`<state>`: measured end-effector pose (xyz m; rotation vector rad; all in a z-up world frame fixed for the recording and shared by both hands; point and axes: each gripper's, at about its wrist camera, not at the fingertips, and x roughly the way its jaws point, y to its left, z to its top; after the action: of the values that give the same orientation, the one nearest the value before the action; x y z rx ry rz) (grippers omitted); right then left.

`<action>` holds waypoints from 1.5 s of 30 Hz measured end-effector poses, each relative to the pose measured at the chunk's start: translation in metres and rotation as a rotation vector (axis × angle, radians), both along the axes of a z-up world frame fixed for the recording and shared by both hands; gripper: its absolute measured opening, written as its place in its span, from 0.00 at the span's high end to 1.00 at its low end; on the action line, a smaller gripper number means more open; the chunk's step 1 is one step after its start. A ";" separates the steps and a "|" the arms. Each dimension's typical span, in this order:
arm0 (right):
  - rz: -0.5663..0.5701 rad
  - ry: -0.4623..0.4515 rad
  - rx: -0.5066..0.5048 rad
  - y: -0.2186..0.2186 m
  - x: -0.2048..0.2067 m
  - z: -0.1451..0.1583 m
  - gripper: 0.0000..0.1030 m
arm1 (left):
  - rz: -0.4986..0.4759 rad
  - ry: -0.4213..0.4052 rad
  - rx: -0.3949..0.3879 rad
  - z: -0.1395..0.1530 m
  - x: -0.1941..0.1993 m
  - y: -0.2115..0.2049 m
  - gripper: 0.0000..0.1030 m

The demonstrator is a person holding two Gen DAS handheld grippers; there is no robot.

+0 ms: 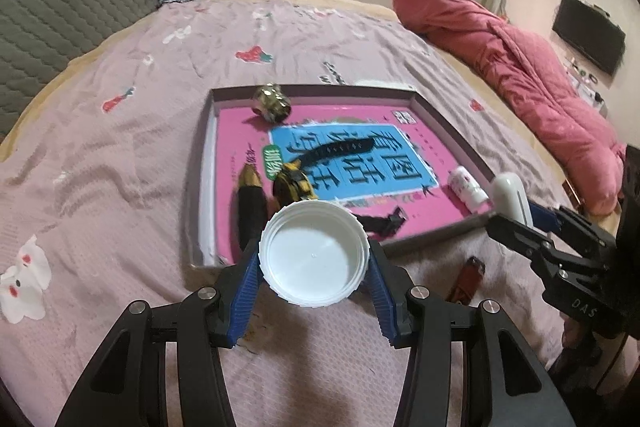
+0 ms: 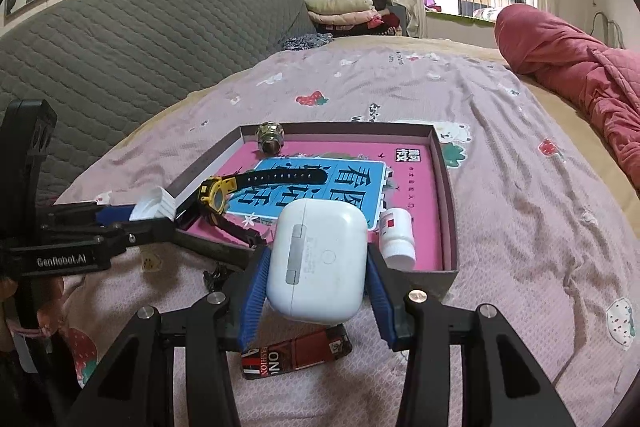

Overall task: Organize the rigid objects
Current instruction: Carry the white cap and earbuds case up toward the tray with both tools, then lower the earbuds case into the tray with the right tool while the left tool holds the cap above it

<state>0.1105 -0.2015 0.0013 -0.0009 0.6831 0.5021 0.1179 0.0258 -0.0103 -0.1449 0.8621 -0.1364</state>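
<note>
My left gripper clamps a white bottle cap across its ribbed rim, hollow facing me, at 6 o'clock of the tray; it seems light, stiff, slippery. My right gripper clenches the smooth earbud case by its sides, long axis toward 12 o'clock, hinge facing me.

White cap & earbud case held above tray w/ watch.
</note>
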 end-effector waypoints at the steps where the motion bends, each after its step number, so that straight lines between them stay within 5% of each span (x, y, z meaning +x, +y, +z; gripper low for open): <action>1: -0.003 -0.002 0.000 0.000 0.001 0.000 0.55 | 0.006 0.001 -0.005 0.000 0.001 0.003 0.50; 18: -0.066 -0.046 -0.005 -0.005 0.022 0.004 0.55 | 0.086 -0.002 -0.017 -0.004 0.025 0.027 0.50; 45: -0.029 -0.025 -0.087 0.013 0.052 -0.015 0.55 | 0.052 0.031 0.013 -0.022 0.048 0.011 0.50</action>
<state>0.1628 -0.1882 -0.0135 -0.0787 0.6790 0.4433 0.1659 0.0368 -0.0322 -0.1578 0.8892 -0.0799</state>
